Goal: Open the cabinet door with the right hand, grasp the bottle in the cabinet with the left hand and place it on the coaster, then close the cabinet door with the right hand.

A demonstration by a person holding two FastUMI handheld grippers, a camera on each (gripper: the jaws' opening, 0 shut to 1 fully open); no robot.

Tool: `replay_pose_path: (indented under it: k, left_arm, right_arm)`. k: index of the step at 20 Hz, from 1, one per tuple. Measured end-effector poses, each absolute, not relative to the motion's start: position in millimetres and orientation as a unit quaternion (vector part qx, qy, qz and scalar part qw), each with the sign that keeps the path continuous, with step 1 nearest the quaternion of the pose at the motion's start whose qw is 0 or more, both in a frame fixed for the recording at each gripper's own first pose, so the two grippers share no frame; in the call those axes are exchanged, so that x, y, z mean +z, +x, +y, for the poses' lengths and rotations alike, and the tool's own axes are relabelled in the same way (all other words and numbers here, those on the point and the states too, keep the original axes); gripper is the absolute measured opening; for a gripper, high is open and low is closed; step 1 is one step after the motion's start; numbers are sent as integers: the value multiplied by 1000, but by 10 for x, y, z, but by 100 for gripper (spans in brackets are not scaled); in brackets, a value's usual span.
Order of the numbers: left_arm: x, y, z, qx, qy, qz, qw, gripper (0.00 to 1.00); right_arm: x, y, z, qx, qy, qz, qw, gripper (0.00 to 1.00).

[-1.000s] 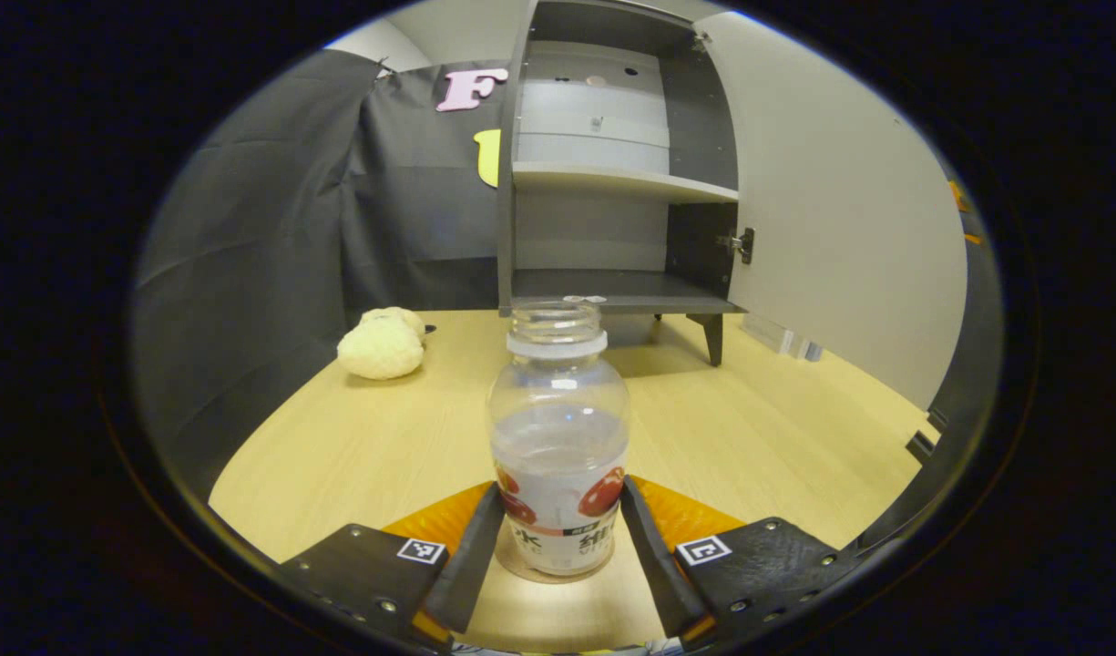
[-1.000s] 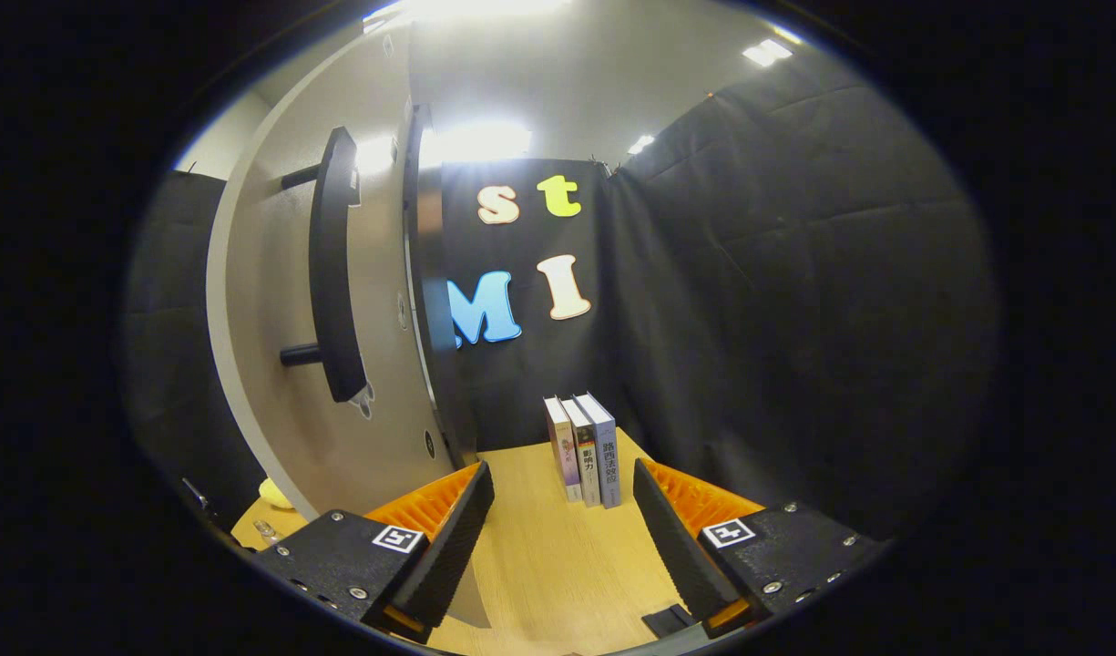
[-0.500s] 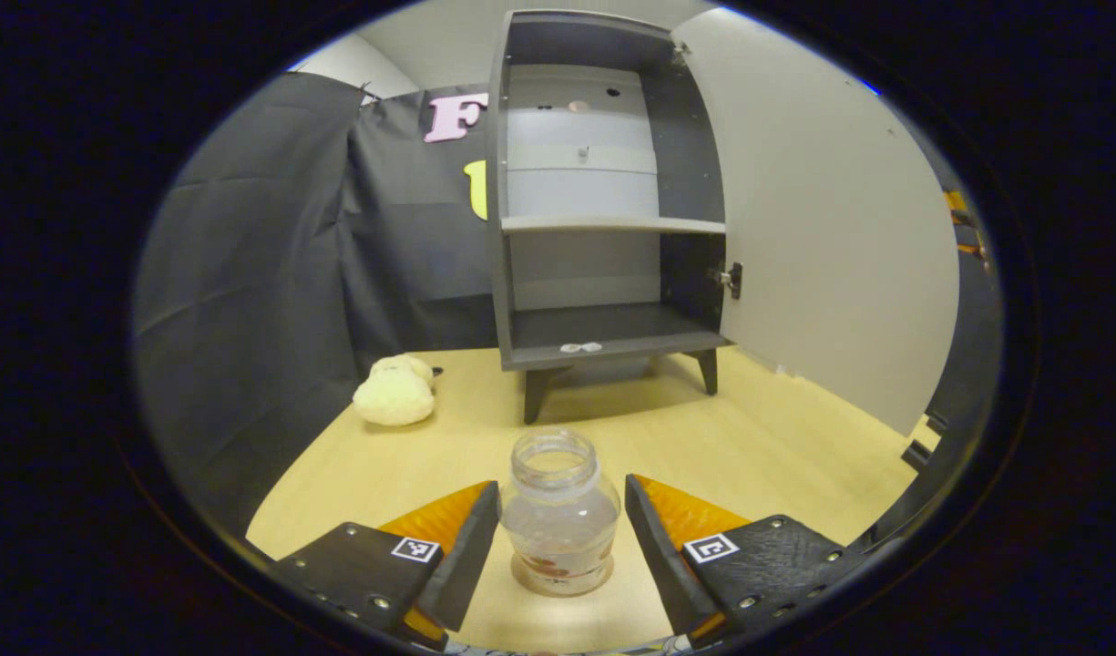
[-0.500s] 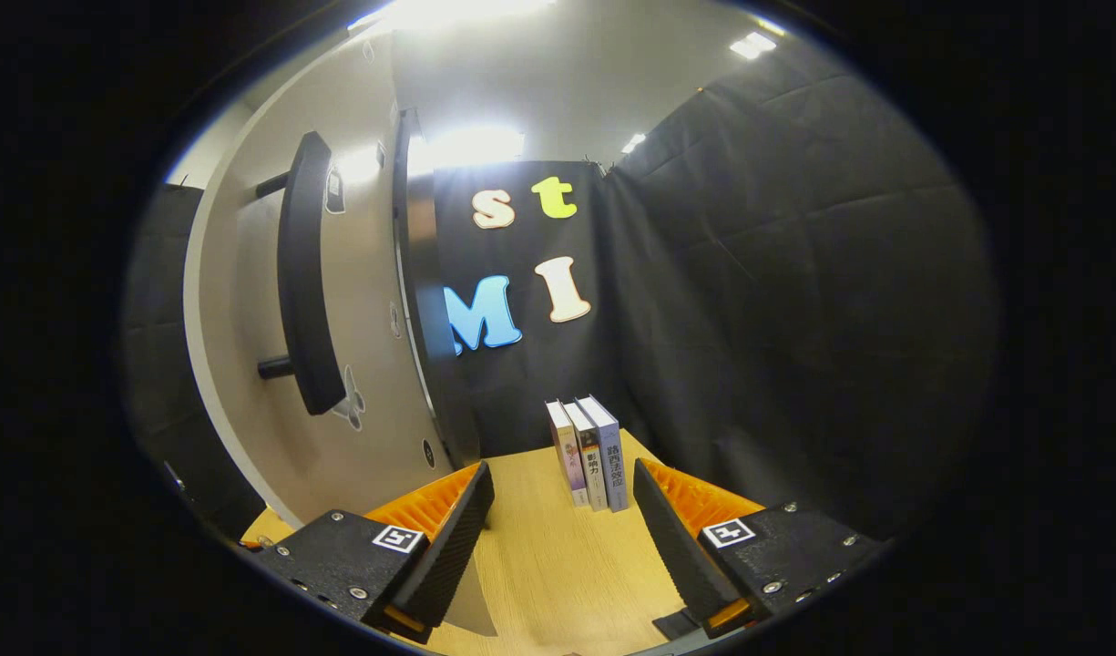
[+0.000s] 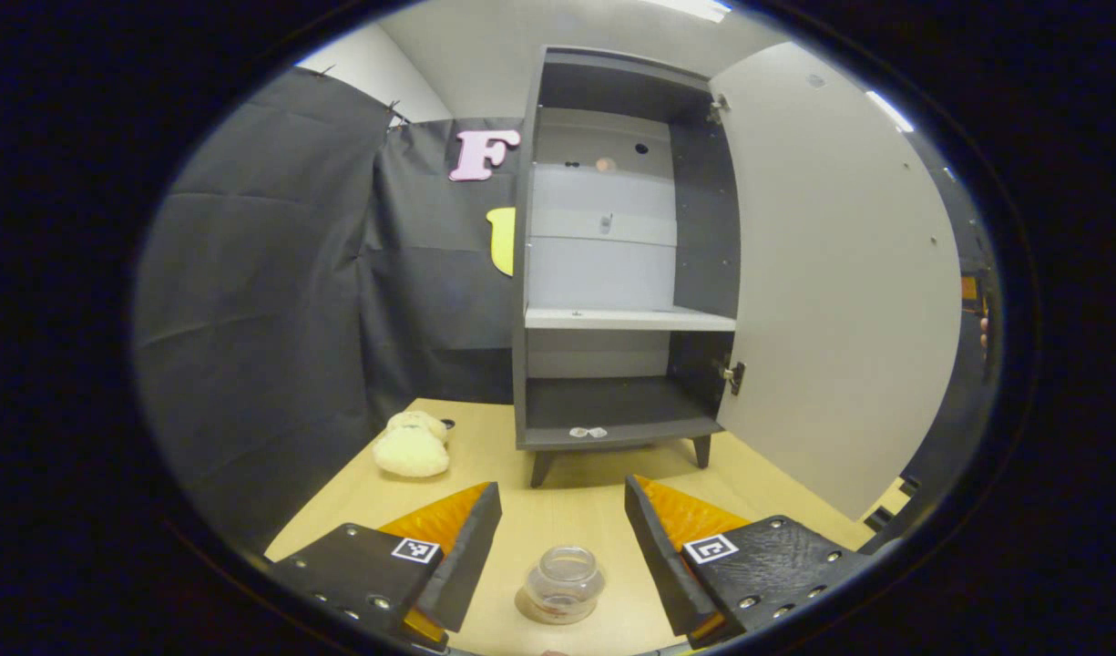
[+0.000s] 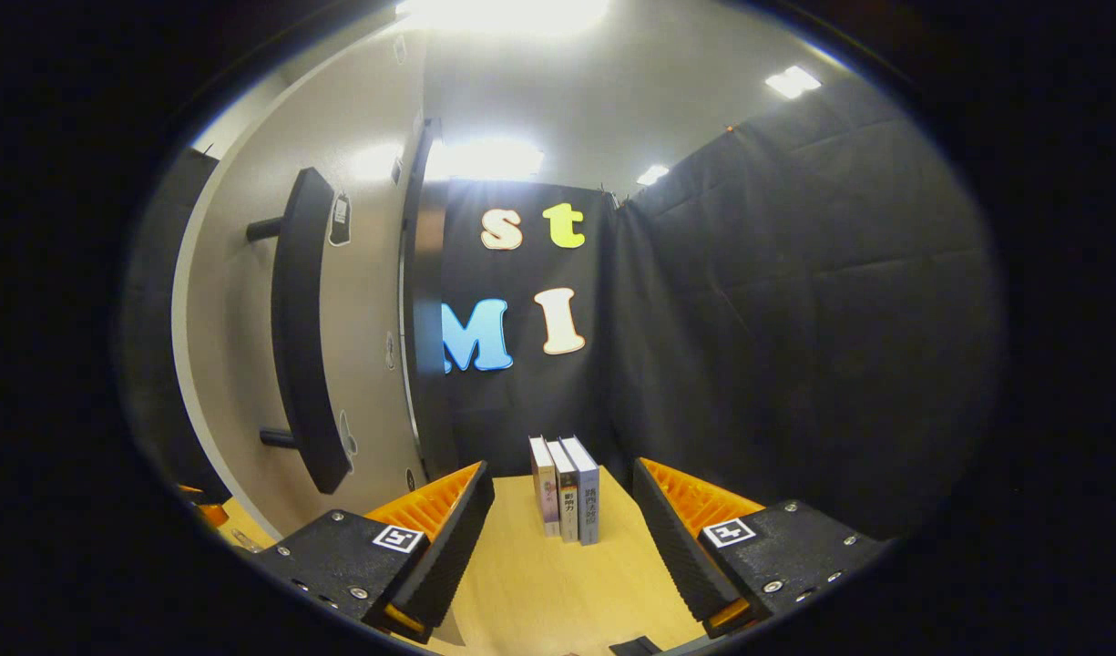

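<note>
The bottle (image 5: 565, 579) stands upright on the coaster (image 5: 532, 608), a pale disc whose rim peeps out under its base, on the wooden table (image 5: 576, 497). It has no cap, so its open mouth faces up, and it reads as set down in its place. The left claw (image 5: 562, 547) hangs above it with its fingers spread wide to either side, touching nothing; the gap leaves the bottle free.

Beyond the bottle, the cabinet (image 5: 612, 273) stands on short legs at the back of the table, its shelves bare. The cabinet door (image 5: 831, 292) is swung fully open to the right, so closing it looks like the step left. A cream plush toy (image 5: 412, 448) lies well to the left, clear of the door's swing.

In the right gripper view, the right claw (image 6: 562, 538) is open and empty, with the door's outer face and its dark bar handle (image 6: 304, 328) just to its left. Three books (image 6: 565, 488) stand ahead of it near the cloth wall. The door edge is close, so I judge a push on the panel or handle needs little travel, with the bottle well outside the arc.
</note>
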State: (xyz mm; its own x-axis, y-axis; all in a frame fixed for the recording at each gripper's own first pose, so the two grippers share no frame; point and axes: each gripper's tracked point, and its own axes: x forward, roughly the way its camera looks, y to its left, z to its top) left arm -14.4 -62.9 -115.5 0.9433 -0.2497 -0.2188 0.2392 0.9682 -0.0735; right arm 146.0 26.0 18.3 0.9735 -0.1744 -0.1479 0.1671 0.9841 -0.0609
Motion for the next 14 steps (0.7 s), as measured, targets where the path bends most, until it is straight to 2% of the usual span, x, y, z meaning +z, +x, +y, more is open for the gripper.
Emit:
replay_pose_path:
  k: [3, 4, 5, 7, 10, 11, 12, 14]
  left_arm:
    - [-998, -35, -464, -108, -26, 101, 989, 82]
    - [-975, -1, -415, -105, -27, 96, 989, 85]
    - [-964, 20, -353, -102, -27, 93, 990, 77]
    - [-988, 45, -262, -98, -30, 93, 990, 82]
    - [-1015, 93, -132, -96, -33, 94, 990, 82]
    - [-1015, 107, -91, -96, -34, 93, 990, 77]
    - [-1031, 120, -42, -94, -32, 93, 991, 85]
    - [-1043, 131, 40, -93, -32, 93, 991, 82]
  right_arm:
    - [386, 1437, 405, -78, -23, 64, 995, 95]
    - [442, 1428, 448, -76, -22, 60, 995, 95]
    - [478, 1401, 442, -81, -25, 55, 995, 95]
    - [547, 1408, 472, -83, -19, 48, 995, 94]
    - [499, 1431, 565, -76, 5, 54, 996, 91]
    - [518, 1425, 593, -76, 4, 51, 996, 81]
    - [528, 1433, 631, -75, -1, 50, 996, 86]
    - [525, 1433, 743, -68, -6, 52, 996, 86]
